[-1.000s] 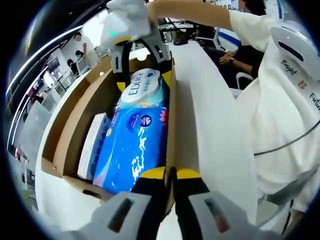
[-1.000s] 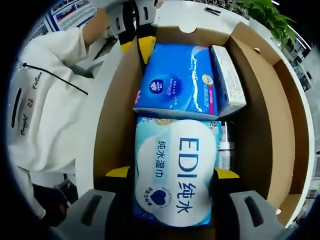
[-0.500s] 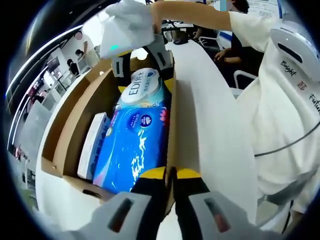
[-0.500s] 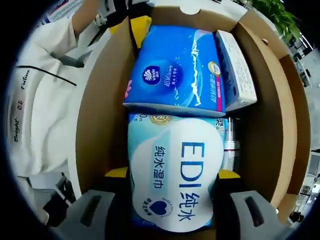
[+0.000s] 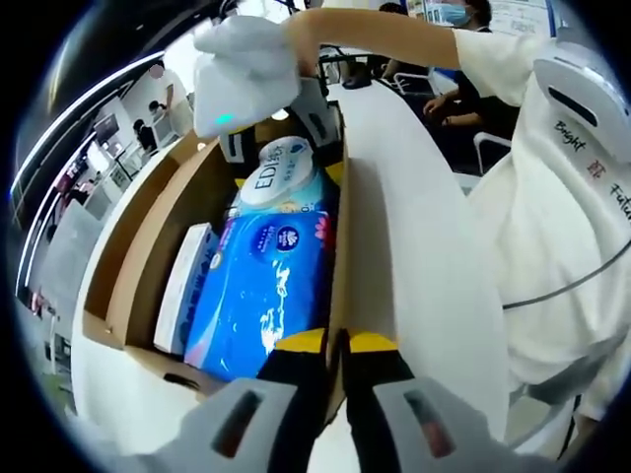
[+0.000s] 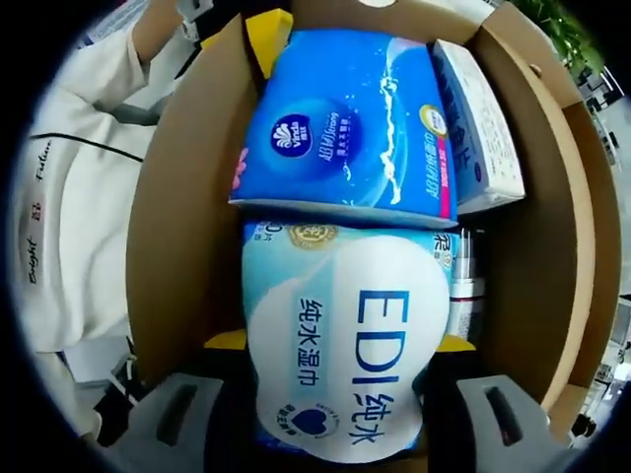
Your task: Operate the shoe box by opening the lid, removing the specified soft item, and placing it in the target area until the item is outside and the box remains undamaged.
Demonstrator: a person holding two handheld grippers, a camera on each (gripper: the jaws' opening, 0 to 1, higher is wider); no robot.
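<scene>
With the shoe box [image 6: 168,246] already open, the EDI wet-wipe pack [image 6: 340,355] is clamped by the right gripper [image 6: 340,394] at 6 o'clock but not lifted out, while the box wall [image 5: 338,296] is pinched by the left gripper [image 5: 338,345].

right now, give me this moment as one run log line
box: open | right hand-held gripper: shut on wipes pack | left hand-held gripper: shut on box wall | tissue pack: in box

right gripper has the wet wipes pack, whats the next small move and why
Probably lift the EDI wipes pack straight up out of the shoe box. The right hand-held gripper straddles it, the blue tissue pack butts against it, and the left hand-held gripper pinches the box wall.
</scene>
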